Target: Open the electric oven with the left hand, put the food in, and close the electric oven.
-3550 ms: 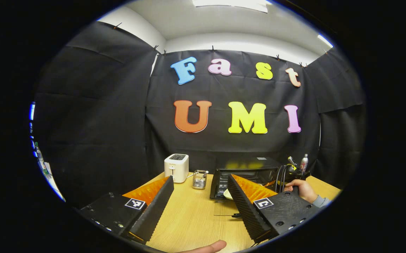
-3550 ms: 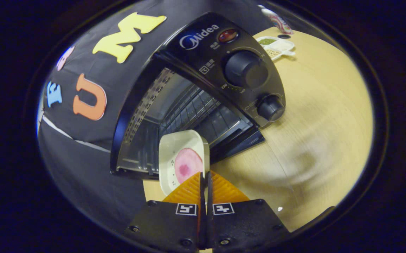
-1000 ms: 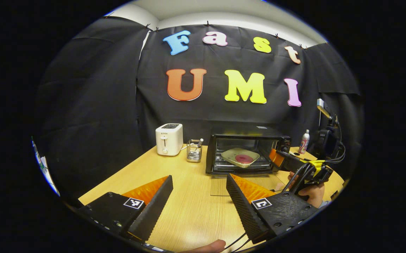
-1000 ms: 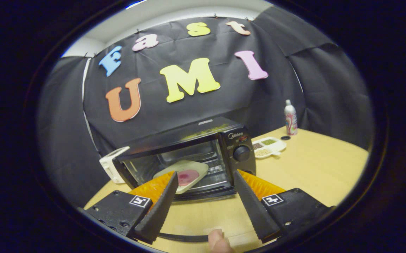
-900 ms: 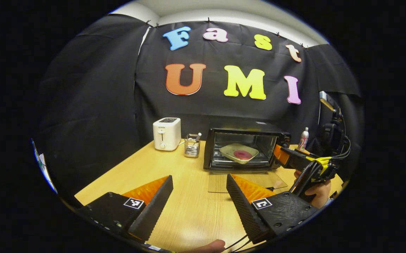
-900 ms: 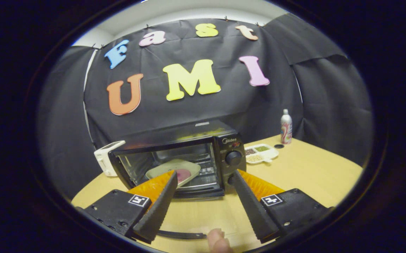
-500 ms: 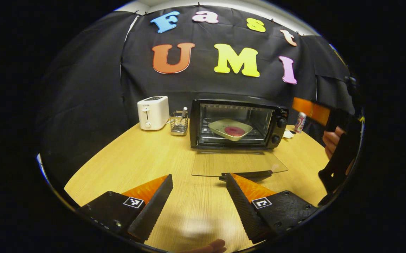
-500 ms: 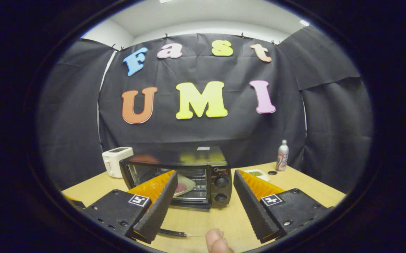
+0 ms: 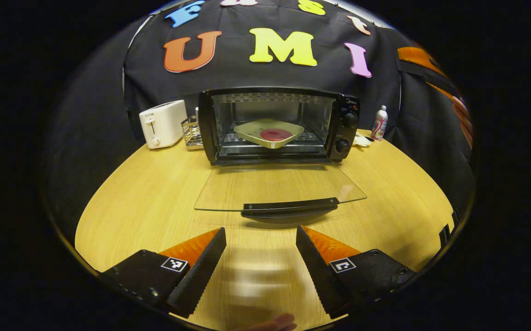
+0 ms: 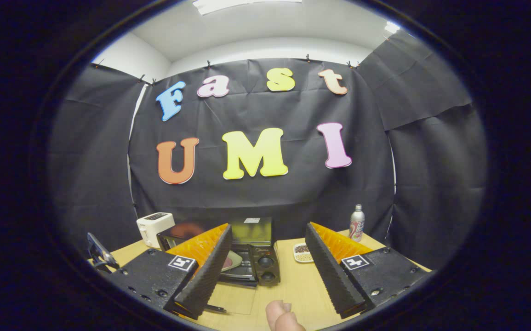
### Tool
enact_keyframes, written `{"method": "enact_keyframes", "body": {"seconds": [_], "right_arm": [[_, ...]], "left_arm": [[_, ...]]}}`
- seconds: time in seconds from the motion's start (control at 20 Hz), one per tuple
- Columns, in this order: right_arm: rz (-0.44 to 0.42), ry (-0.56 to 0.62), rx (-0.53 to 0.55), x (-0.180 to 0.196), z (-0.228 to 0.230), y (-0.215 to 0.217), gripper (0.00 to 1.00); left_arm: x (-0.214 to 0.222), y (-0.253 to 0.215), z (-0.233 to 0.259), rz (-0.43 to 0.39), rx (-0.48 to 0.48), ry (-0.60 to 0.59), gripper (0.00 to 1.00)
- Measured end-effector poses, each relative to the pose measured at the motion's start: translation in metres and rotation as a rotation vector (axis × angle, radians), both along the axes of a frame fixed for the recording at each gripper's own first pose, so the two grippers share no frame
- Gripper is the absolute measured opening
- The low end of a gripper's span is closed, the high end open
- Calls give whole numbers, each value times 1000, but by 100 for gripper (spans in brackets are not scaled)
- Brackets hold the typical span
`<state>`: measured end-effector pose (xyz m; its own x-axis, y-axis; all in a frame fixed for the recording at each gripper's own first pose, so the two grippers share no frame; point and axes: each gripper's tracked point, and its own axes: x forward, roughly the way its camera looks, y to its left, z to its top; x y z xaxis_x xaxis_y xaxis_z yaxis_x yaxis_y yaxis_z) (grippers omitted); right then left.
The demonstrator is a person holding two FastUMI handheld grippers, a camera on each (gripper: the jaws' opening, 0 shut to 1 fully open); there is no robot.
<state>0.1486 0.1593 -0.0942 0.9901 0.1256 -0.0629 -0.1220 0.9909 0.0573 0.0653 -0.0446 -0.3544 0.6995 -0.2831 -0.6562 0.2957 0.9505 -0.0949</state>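
Observation:
The black electric oven stands at the back of the wooden table with its glass door folded down flat and the door's black handle toward me. Inside on the rack sits a pale square plate with a pink round of food. My left gripper is open, empty, low over the table just in front of the handle. In the right gripper view my right gripper is open and empty, held high and back from the oven. The plate peeks out beside its left finger.
A white toaster and a wire rack stand left of the oven. A spray can and a small divided dish are to its right. The other gripper and a hand show at the far right edge.
The right gripper let go of the plate inside the oven, opened, and drew back and up. The left gripper came down and forward toward the door's handle.

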Motion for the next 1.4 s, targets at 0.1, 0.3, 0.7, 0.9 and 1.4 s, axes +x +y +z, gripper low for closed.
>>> {"method": "enact_keyframes", "body": {"seconds": [0.1,0.3,0.7,0.9,1.4], "right_arm": [[-8,-2,5,-2,9,-14,96],[-30,-17,14,-2,26,-45,96],[-76,-62,8,-5,40,-95,96],[-72,-48,25,-5,30,-105,96],[-72,-22,50,2,9,-112,96]], "left_arm": [[4,-17,-3,-14,-1,14,96],[9,-40,-19,-24,5,72,96],[10,-49,-39,-7,62,149,100],[11,-49,-39,12,61,164,96],[29,-50,4,23,27,66,96]]}}
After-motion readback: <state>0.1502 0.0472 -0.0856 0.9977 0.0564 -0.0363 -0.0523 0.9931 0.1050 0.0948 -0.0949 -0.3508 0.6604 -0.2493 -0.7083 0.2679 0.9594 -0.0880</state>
